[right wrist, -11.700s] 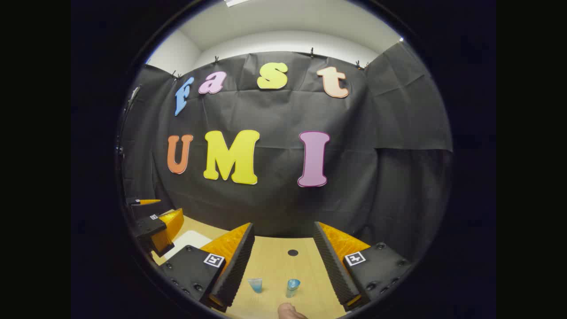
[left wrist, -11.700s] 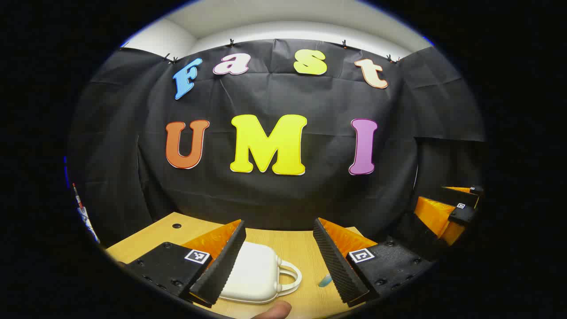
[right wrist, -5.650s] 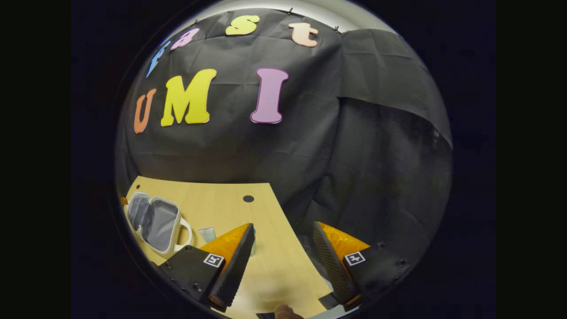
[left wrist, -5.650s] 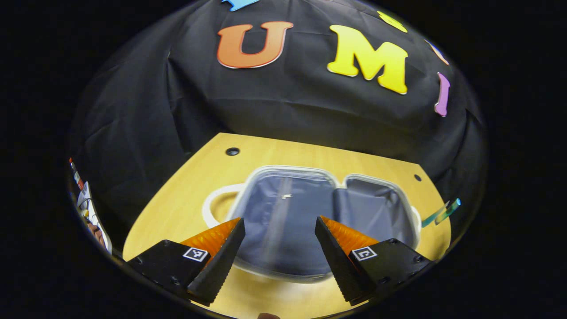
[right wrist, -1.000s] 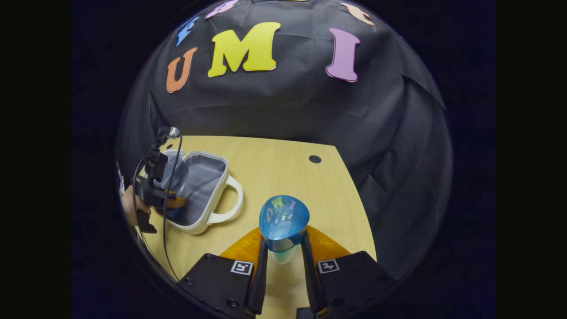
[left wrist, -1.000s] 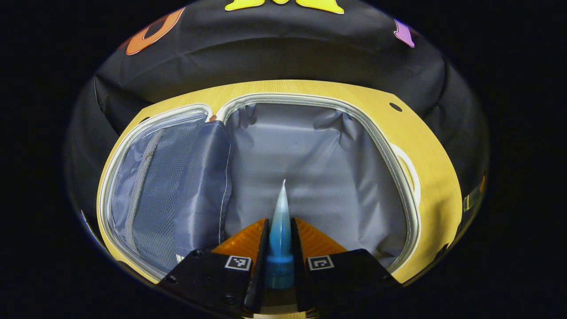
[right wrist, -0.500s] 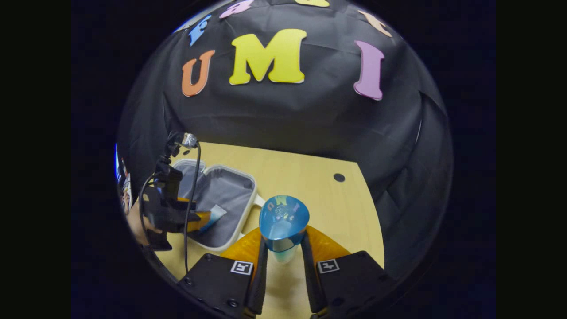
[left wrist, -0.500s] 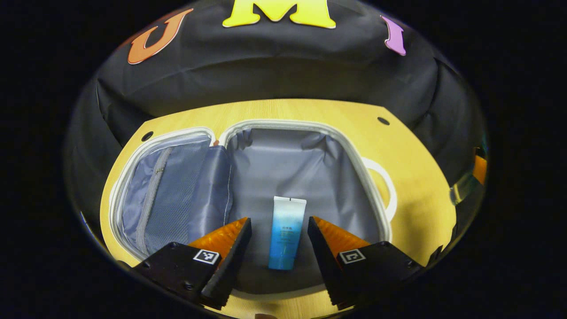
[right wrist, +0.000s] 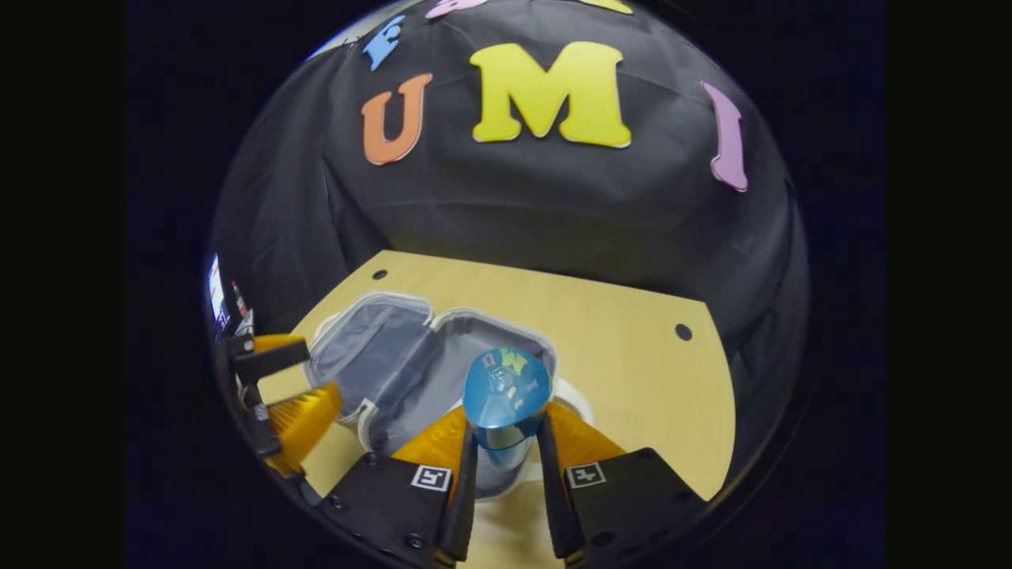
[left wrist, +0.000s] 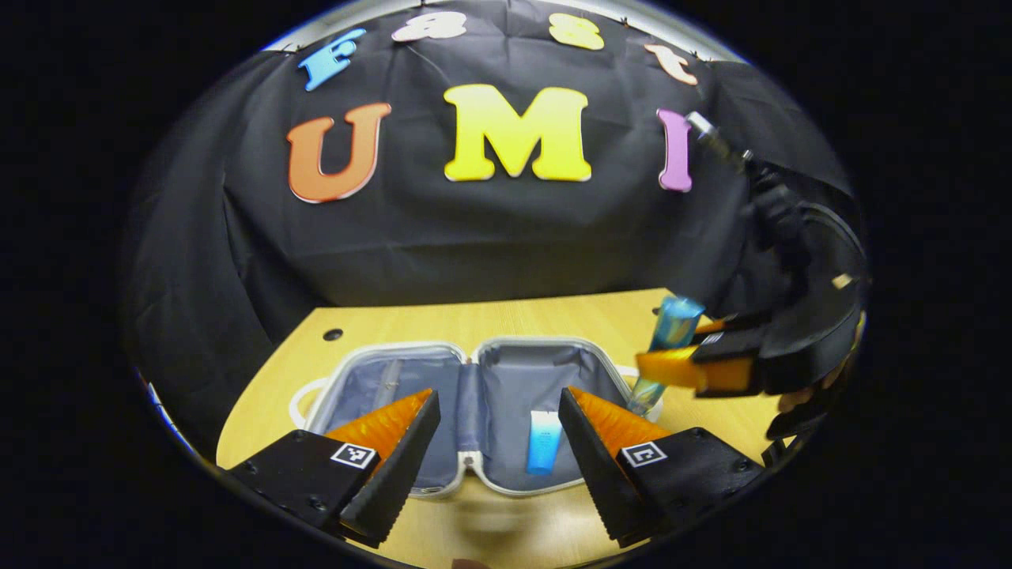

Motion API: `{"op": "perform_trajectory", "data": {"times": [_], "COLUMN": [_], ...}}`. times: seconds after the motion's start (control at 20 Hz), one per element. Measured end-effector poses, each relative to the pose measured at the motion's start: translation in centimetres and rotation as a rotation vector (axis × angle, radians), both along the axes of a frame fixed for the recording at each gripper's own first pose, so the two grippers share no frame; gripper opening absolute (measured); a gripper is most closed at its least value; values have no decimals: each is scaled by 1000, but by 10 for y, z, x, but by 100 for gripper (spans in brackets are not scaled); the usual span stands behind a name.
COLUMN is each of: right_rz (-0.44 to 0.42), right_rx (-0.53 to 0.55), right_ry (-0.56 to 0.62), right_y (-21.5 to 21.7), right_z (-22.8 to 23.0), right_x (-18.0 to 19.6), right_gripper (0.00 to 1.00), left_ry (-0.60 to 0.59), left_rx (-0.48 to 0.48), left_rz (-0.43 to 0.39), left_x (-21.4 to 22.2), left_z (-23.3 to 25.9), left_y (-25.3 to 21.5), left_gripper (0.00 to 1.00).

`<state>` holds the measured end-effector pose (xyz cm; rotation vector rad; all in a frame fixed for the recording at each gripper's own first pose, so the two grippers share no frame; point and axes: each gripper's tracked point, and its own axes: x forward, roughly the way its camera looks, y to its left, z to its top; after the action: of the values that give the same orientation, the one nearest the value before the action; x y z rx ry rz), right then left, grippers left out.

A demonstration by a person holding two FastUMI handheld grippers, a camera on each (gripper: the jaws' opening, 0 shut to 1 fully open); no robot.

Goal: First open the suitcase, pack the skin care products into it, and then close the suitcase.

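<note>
A white suitcase [left wrist: 395,352] lies open on the wooden table [left wrist: 506,320], both grey-lined halves up. A blue-and-white tube [left wrist: 544,442] lies in its right half. My left gripper [left wrist: 496,446] hovers open above the near rim, holding nothing. In the left gripper view the right gripper [left wrist: 686,357] comes in from the right, shut on a clear blue bottle [left wrist: 666,344] just above the suitcase's right edge. In the right gripper view my right gripper [right wrist: 503,466] grips that blue bottle [right wrist: 504,399] over the open suitcase [right wrist: 395,316]; the left gripper [right wrist: 285,387] is at the far left.
The black cloth wall closes the back and sides of the table. Small round holes [left wrist: 333,334] [right wrist: 683,331] mark the table's far corners. Bare tabletop [right wrist: 632,348] stretches right of the suitcase. A hand [left wrist: 806,399] shows behind the right gripper.
My left gripper, which let go of the tube in the suitcase half a second ago, has risen and pulled back. The right gripper has carried the bottle left, over the suitcase.
</note>
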<state>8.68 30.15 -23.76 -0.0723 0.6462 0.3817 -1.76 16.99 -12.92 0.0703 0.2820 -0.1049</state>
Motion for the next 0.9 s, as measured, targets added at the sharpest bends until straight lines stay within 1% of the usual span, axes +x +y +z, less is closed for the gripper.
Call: {"op": "perform_trajectory", "data": {"times": [0.1,0.25,0.3,0.35,0.4,0.5,0.6,0.65,0.7,0.75,0.8,0.9], "right_rz": [8,-10,-21,-35,-55,-109,-156,-169,-184,-197,-213,-251], "right_rx": [-3,-16,-24,-28,-28,-20,-14,-16,-18,-20,-24,-39], "right_ry": [73,169,199,227,253,282,288,293,300,312,328,357], "right_y": [21,38,40,42,42,42,42,44,44,43,42,37], "right_z": [-25,-60,-70,-78,-85,-90,-93,-93,-96,-98,-102,-110], "right_x": [-8,-16,-19,-19,-19,-13,3,11,16,21,26,35], "right_gripper": [36,36,36,33,36,36,36,36,36,39,36,36], "left_ry": [-42,-70,-80,-92,-107,-142,-163,-167,-166,-167,-161,-135], "left_rx": [-2,14,16,21,23,28,19,8,2,-2,-5,0], "left_rz": [8,25,29,36,45,58,75,74,81,88,90,109], "left_x": [-11,-26,-29,-33,-36,-40,-42,-42,-42,-40,-39,-36], "left_z": [12,23,26,31,37,47,55,56,56,56,54,47], "left_y": [16,41,47,55,63,75,89,91,96,102,105,113], "left_gripper": [96,96,96,96,96,96,96,100,96,96,96,96]}}
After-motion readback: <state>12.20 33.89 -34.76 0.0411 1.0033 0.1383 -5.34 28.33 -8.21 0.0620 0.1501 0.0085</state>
